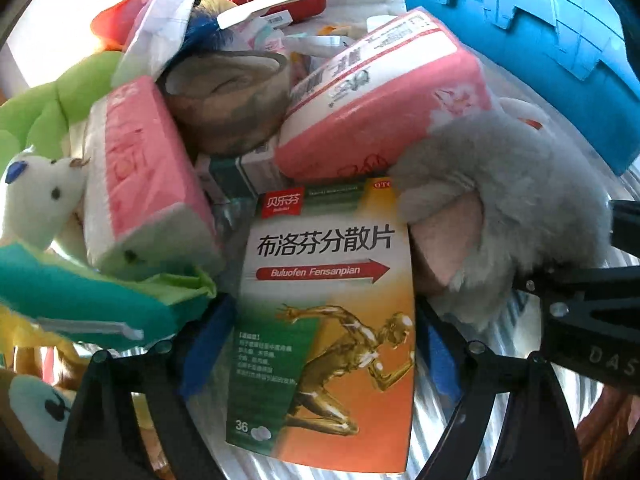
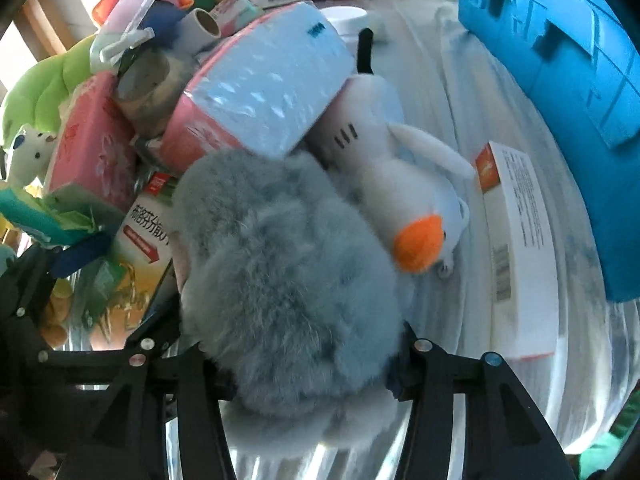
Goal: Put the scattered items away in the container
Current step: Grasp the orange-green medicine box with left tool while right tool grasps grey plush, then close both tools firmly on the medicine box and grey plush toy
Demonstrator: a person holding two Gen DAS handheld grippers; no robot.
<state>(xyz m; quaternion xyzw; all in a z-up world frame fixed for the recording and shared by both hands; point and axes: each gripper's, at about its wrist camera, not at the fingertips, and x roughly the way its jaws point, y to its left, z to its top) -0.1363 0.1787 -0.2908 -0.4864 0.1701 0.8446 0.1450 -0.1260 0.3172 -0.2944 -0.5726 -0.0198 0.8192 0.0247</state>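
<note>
Blue container (image 2: pixel 560 80) stands apart; the pile remains unsorted. Left tool (image 1: pixel 320 344) straddles the medicine box (image 1: pixel 324 320), unclamped; right tool (image 2: pixel 312 364) grasps the grey plush (image 2: pixel 280 272).

A white cloth (image 2: pixel 436 92), creased in long folds, covers the surface; nearer the cameras a shiny ribbed sheet (image 1: pixel 432 420) catches the light in bright streaks; daylight washes the far left side almost white; a strip of pale wooden frame (image 2: pixel 44 28) shows at the upper left edge.
</note>
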